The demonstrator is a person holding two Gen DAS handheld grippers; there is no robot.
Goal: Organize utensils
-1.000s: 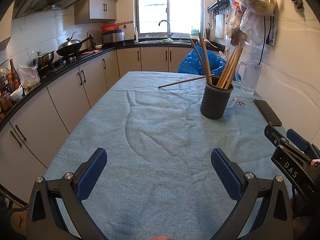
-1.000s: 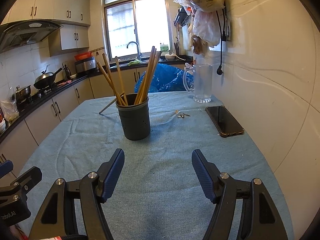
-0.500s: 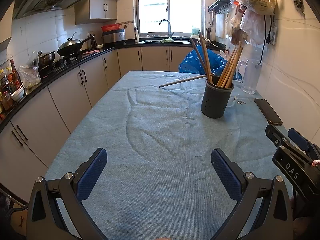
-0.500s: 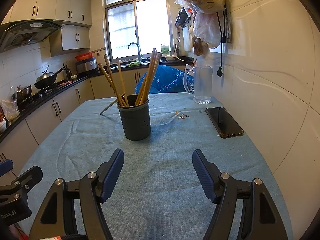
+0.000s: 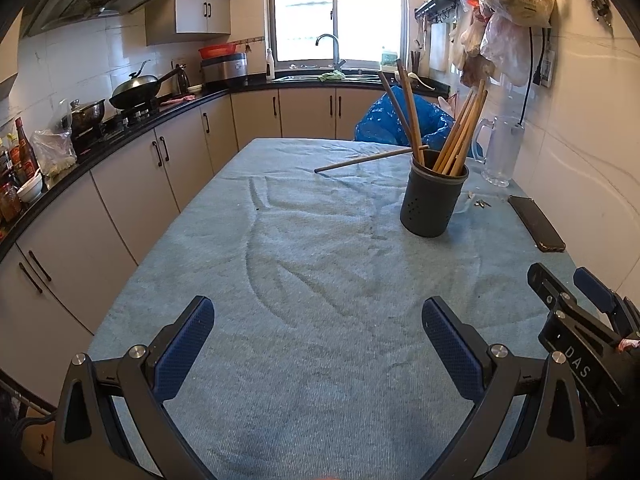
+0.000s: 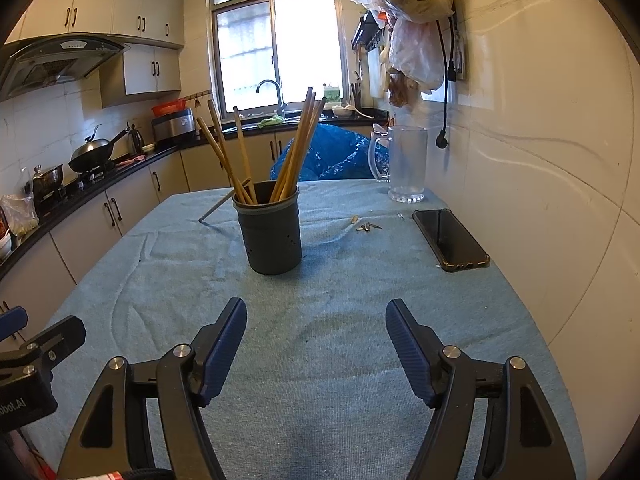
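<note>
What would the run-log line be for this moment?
left gripper: open, empty | right gripper: open, empty | wooden chopsticks: in dark grey plastic holder | one chopstick: on table

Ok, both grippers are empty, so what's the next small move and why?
Probably reach the left gripper toward the loose chopstick. It lies on the cloth behind the holder, while the others stand inside it, and it points to the left side.
</note>
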